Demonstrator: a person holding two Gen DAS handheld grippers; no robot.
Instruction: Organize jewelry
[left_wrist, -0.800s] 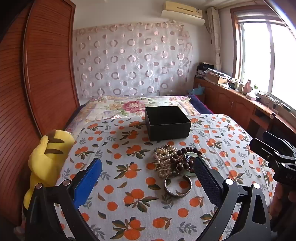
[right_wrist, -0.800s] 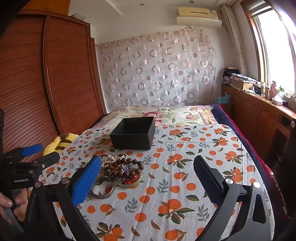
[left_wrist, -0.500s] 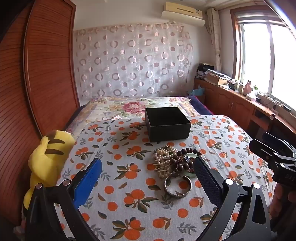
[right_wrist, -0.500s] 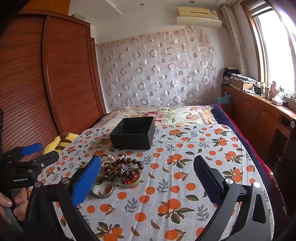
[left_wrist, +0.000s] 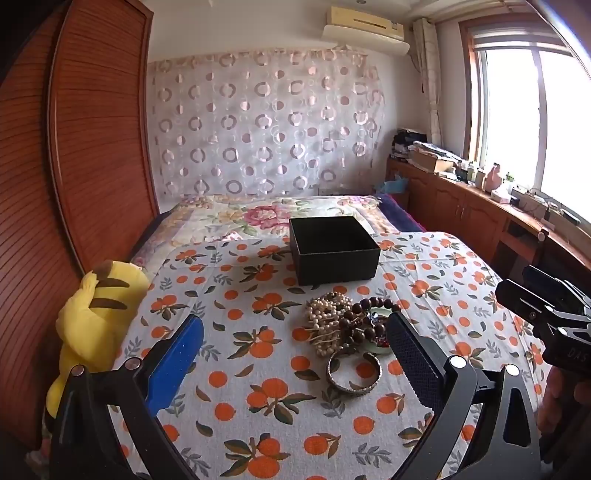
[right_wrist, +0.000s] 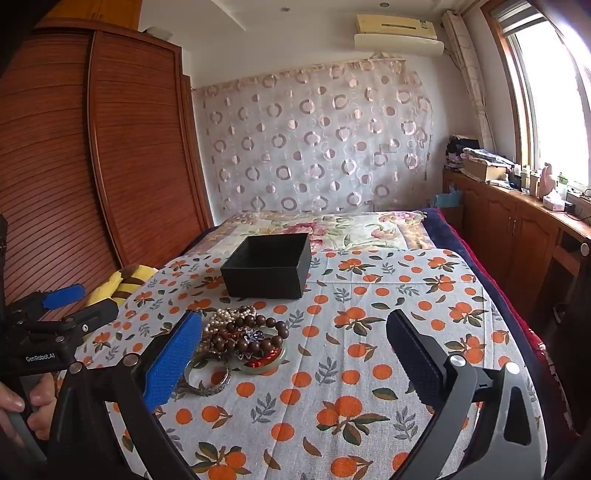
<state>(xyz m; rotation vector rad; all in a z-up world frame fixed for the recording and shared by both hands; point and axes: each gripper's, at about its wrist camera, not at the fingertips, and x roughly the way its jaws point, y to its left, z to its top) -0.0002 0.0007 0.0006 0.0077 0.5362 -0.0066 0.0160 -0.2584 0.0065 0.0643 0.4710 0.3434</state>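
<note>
Left gripper (left_wrist: 293, 345): jaws spread wide, nothing held, above the orange-print bedspread (left_wrist: 258, 387).
Right gripper (right_wrist: 293, 347): jaws spread wide, nothing held.
Jewelry pile: white pearl strand (left_wrist: 325, 321), dark wooden bead bracelet (left_wrist: 364, 319) and pale green bangle (right_wrist: 273, 360) tangled together on the bedspread.
Silver metal bangle (left_wrist: 354, 371): just in front of the pile.
Open black square box (left_wrist: 332, 249): behind the pile, apart.
Yellow plush toy (left_wrist: 92, 314): left bed edge.

left gripper (left_wrist: 295, 341): held level, jaws spread wide, nothing gripped | right gripper (right_wrist: 293, 339): held level, jaws spread wide, nothing gripped | both handles are clasped by hands
</note>
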